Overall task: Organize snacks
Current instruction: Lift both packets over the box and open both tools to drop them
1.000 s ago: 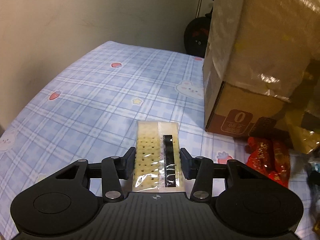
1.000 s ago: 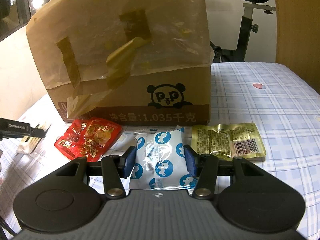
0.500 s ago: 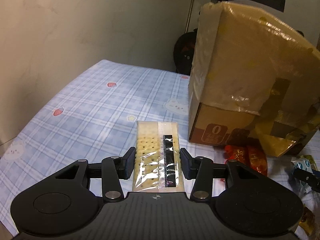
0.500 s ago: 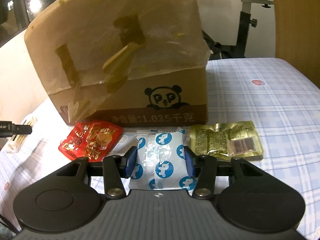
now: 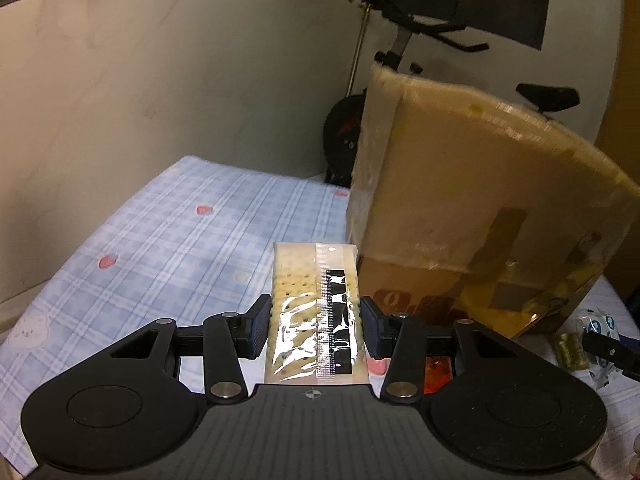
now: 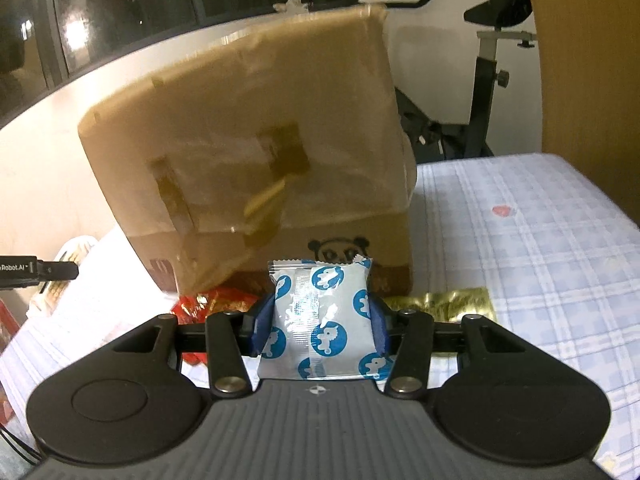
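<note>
My left gripper [image 5: 315,322] is shut on a clear pack of crackers [image 5: 314,292], lifted above the blue checked cloth [image 5: 168,252]. My right gripper [image 6: 318,330] is shut on a white packet with blue round prints [image 6: 322,312], also raised off the cloth. A tall cardboard box [image 6: 256,152] wrapped in tape stands just ahead of both grippers, its top level with the upper part of each view; in the left wrist view the box [image 5: 472,184] is to the right of the crackers. The right gripper's tip and its packet [image 5: 600,336] show at the right edge of the left wrist view.
A red snack pack [image 6: 212,304] and a gold foil pack [image 6: 452,300] lie on the cloth at the box's foot. An exercise bike [image 6: 488,80] stands behind the bed. A wall [image 5: 160,100] runs along the left side. A wooden panel [image 6: 592,60] stands at the right.
Both grippers have risen with their packs; the white packet has left the cloth. The box's top edge has come into both views and the snacks on the cloth have sunk lower.
</note>
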A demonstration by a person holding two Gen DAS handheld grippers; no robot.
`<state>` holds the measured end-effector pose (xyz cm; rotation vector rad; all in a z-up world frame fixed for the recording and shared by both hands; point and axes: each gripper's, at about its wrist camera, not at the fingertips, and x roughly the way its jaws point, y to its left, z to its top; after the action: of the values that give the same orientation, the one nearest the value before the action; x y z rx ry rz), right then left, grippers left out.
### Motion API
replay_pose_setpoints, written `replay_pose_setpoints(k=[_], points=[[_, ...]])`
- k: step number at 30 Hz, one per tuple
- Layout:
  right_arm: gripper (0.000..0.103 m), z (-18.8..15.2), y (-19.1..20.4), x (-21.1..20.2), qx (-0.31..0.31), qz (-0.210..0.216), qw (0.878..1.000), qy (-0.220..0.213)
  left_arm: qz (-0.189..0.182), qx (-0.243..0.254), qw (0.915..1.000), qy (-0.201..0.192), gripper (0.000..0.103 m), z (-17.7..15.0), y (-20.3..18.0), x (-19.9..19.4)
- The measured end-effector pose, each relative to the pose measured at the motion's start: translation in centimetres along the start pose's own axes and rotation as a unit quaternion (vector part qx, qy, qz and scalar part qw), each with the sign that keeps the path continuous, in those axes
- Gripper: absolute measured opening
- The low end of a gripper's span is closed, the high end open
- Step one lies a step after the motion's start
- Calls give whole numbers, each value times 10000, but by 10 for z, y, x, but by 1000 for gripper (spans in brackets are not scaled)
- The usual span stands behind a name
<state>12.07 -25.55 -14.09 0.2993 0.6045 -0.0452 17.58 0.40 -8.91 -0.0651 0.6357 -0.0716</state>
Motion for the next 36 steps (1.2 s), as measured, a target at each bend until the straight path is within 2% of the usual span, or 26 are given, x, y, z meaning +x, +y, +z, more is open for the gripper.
replay_pose_setpoints(k=[16,24,31,36], points=[[51,43,26,-58,-139,409,9958,-803,-455,336,9968,-567,49,34,-18,-38],[51,78,39,-76,-283,631,9897,-1255,-725,462,9915,-972,49,63,-30,-56],[51,111,46,-74,-465,761,9848,-1492,-984,530,9874,-1119,49,88,-51,-49],[51,140,45,-53,-519,791,9847,-1460,-1086,681,9857,-1092,49,110,-67,-22]])
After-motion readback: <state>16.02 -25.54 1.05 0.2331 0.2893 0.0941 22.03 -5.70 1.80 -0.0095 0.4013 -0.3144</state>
